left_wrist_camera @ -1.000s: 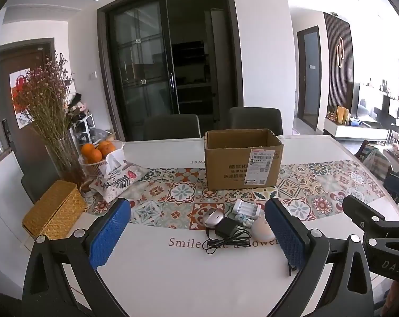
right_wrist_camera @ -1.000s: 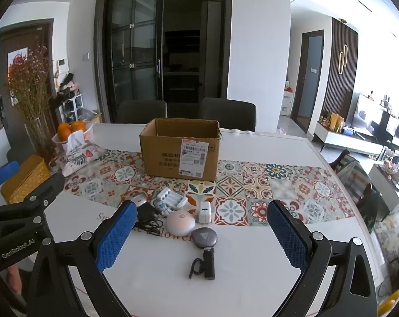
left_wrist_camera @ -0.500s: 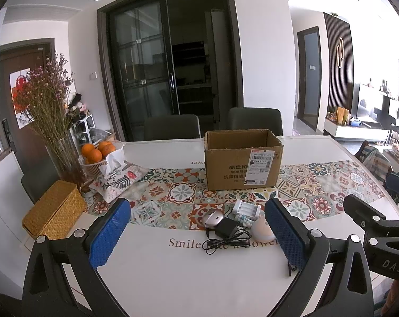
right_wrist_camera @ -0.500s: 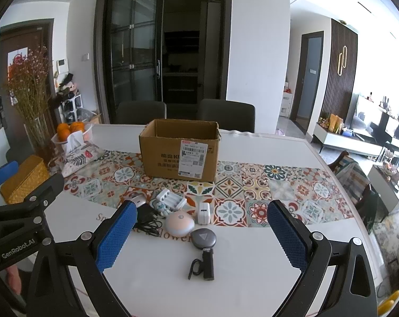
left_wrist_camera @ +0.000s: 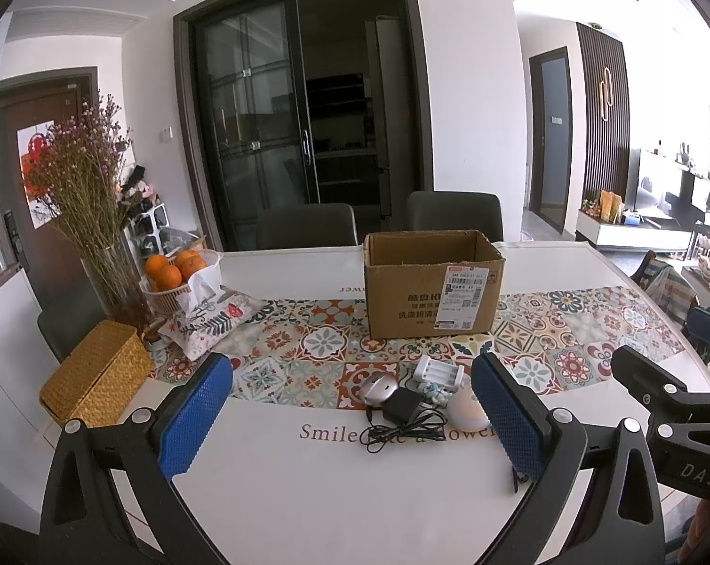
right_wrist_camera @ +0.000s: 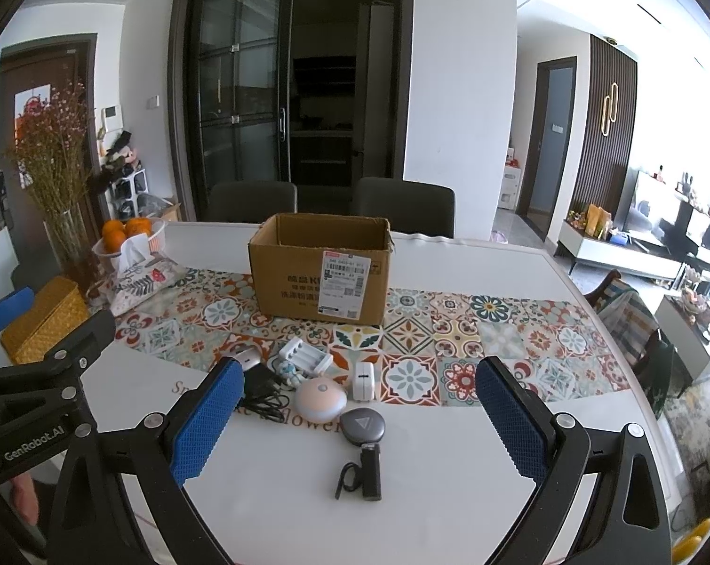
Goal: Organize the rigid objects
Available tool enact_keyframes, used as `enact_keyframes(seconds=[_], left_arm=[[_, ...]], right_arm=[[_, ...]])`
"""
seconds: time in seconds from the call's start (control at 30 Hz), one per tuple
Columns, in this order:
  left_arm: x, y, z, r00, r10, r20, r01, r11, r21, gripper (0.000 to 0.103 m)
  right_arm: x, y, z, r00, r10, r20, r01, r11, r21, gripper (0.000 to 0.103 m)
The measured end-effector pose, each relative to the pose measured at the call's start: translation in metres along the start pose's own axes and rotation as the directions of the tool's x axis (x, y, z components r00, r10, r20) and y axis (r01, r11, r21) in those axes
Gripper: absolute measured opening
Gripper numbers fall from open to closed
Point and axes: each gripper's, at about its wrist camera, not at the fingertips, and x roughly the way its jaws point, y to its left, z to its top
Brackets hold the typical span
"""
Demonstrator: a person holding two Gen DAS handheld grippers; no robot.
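Observation:
An open cardboard box (left_wrist_camera: 432, 296) (right_wrist_camera: 322, 268) stands on the patterned runner. In front of it lie a silver mouse (left_wrist_camera: 377, 386), a black adapter with cable (left_wrist_camera: 404, 412), a white battery charger (left_wrist_camera: 437, 371) (right_wrist_camera: 305, 355), a round pinkish device (right_wrist_camera: 319, 399), a white plug (right_wrist_camera: 364, 379), a dark round device (right_wrist_camera: 362, 426) and a small black strapped gadget (right_wrist_camera: 370, 471). My left gripper (left_wrist_camera: 350, 423) hovers open above the near table, short of the mouse. My right gripper (right_wrist_camera: 359, 423) is open too, framing the round devices. Neither holds anything.
At the left stand a woven yellow box (left_wrist_camera: 96, 379), a floral tissue pouch (left_wrist_camera: 209, 325), a basket of oranges (left_wrist_camera: 176, 273) and a vase of dried flowers (left_wrist_camera: 91, 197). Two dark chairs (left_wrist_camera: 307, 230) sit behind the table (left_wrist_camera: 307, 494). The table's right edge (right_wrist_camera: 637, 376) drops to the floor.
Both views have shifted only slightly; the right gripper has edged a little forward toward the objects. Nothing on the table has moved, and both grippers stay open.

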Motion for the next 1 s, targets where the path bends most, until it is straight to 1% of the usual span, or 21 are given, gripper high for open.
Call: enact_keyframes(seconds=[0.2, 0.5, 1.0], left_arm=[[0.0005, 0.0001, -0.0004, 1.0, -0.001, -0.001, 0.001, 1.0, -0.001, 0.103], [0.0021, -0.0016, -0.0007, 1.0, -0.011, -0.005, 0.011, 1.0, 0.0, 0.103], [0.0019, -0.0026, -0.0013, 1.0, -0.011, -0.006, 0.011, 1.0, 0.0, 0.103]], right_arm=[[0.0012, 0.0005, -0.0016, 1.0, -0.001, -0.001, 0.001, 1.0, 0.001, 0.099], [-0.0025, -0.0031, 0.0046, 1.0, 0.0, -0.004, 0.0, 1.0, 0.004, 0.099], [-0.0005, 0.001, 0.0013, 1.0, -0.001, -0.002, 0.001, 1.0, 0.002, 0.099]])
